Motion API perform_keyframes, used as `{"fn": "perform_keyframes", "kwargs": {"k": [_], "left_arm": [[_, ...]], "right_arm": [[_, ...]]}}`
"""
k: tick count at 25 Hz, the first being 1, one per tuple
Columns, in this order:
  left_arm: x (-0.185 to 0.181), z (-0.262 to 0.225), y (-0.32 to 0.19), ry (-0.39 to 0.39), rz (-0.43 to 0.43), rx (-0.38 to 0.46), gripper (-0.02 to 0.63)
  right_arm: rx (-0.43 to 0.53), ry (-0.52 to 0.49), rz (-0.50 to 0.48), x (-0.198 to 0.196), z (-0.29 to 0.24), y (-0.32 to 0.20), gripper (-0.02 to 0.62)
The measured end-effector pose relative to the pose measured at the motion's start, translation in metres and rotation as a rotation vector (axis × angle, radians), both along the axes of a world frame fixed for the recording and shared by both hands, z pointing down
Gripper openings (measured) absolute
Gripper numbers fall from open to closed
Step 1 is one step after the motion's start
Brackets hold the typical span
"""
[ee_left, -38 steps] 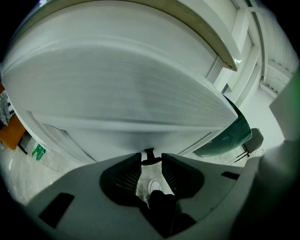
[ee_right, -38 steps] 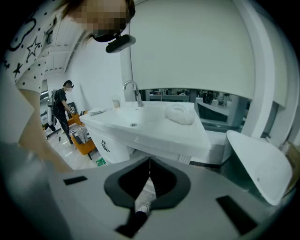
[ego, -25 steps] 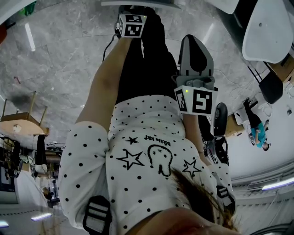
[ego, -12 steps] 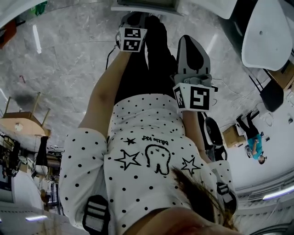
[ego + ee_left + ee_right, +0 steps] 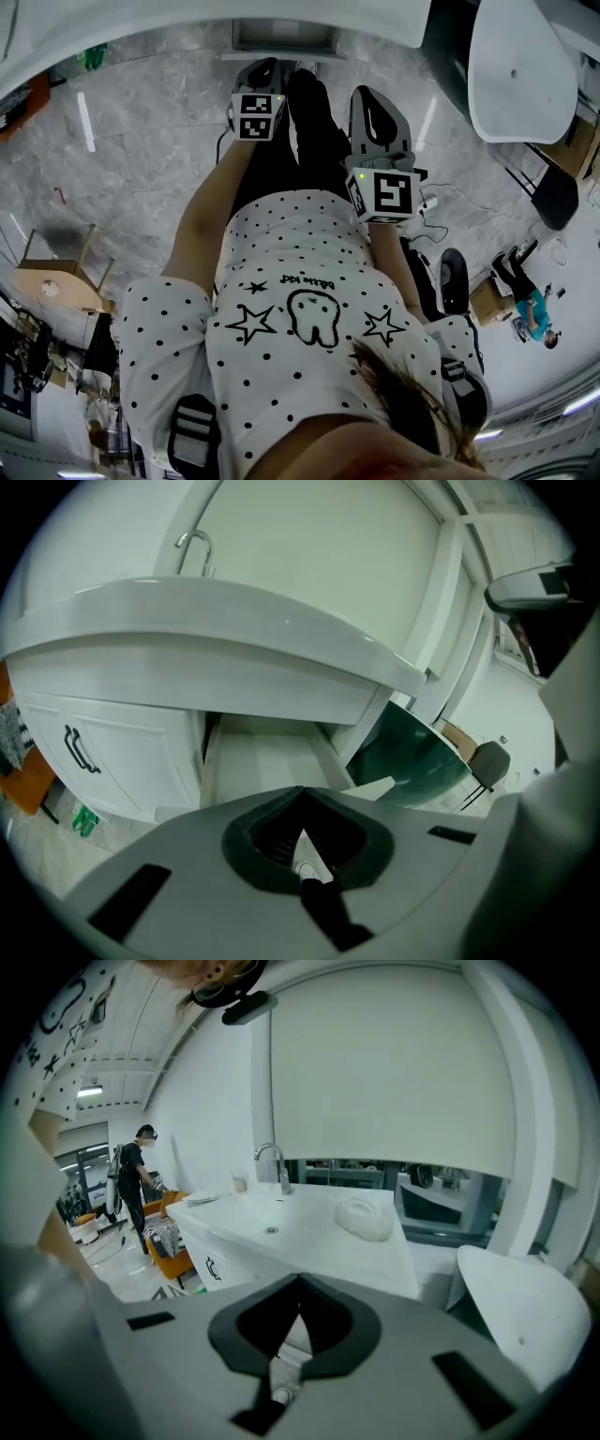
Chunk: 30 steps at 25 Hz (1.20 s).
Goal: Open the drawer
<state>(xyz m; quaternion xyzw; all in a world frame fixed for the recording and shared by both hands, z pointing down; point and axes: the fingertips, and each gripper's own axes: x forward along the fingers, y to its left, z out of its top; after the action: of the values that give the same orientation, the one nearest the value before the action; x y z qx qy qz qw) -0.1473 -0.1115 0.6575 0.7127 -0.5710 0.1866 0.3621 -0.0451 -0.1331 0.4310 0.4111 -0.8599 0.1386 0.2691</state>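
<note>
While both arms reach out ahead of the person, the left tongs (image 5: 302, 791) are closed tight, tips together, nothing between them. Right tongs (image 5: 300, 1281) same deal: tips meet, nothing gripped.

Drawer (image 5: 267, 759) is pulled out from under the white bench (image 5: 216, 621), just right of a cabinet door (image 5: 122, 761) with a black handle (image 5: 80, 749). White inside and out. Left tongs point at it, near but apart, no contact seen. Head view has the drawer at top centre. Left tongs sit just below it in frame, right tongs lower and to the right, further from it.

Faucet (image 5: 195, 550) stands on the bench top, above and left of the drawer. Dark green glass surface (image 5: 412, 752) lies right of the drawer, with a chair (image 5: 487, 761) past that.

Right gripper view looks across the bench from the side. Basin (image 5: 272, 1224) has the faucet behind it. A white lumpy thing (image 5: 366, 1218) lies on the bench top right of the basin, can't tell what it is. Another person (image 5: 131, 1180) stands well off at left. Round white top (image 5: 525, 1321) at lower right.

Head view: polka-dot shirt (image 5: 281, 366) with a tooth and stars drawn on it fills the lower half. Grey marble floor (image 5: 141, 169) shows around it, wooden stool (image 5: 56, 281) at left.
</note>
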Motion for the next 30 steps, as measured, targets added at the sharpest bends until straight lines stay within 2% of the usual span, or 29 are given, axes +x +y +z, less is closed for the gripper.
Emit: {"fn": "perform_keyframes", "kwargs": {"k": [8, 11, 19, 30], "left_arm": [[0.015, -0.058, -0.022, -0.005, 0.043, 0.08, 0.005], [0.012, -0.086, -0.027, -0.029, 0.049, 0.113, 0.005], [0.002, -0.149, -0.058, -0.05, 0.005, 0.227, 0.005], [-0.004, -0.256, -0.079, -0.006, -0.038, 0.446, 0.005]], "right_arm": [[0.01, 0.014, -0.031, 0.016, -0.006, 0.0, 0.014], [0.018, -0.002, -0.038, 0.017, -0.013, 0.002, 0.014], [0.084, -0.043, -0.083, 0.012, -0.036, -0.012, 0.014], [0.18, -0.089, -0.06, 0.019, -0.07, -0.039, 0.014]]}}
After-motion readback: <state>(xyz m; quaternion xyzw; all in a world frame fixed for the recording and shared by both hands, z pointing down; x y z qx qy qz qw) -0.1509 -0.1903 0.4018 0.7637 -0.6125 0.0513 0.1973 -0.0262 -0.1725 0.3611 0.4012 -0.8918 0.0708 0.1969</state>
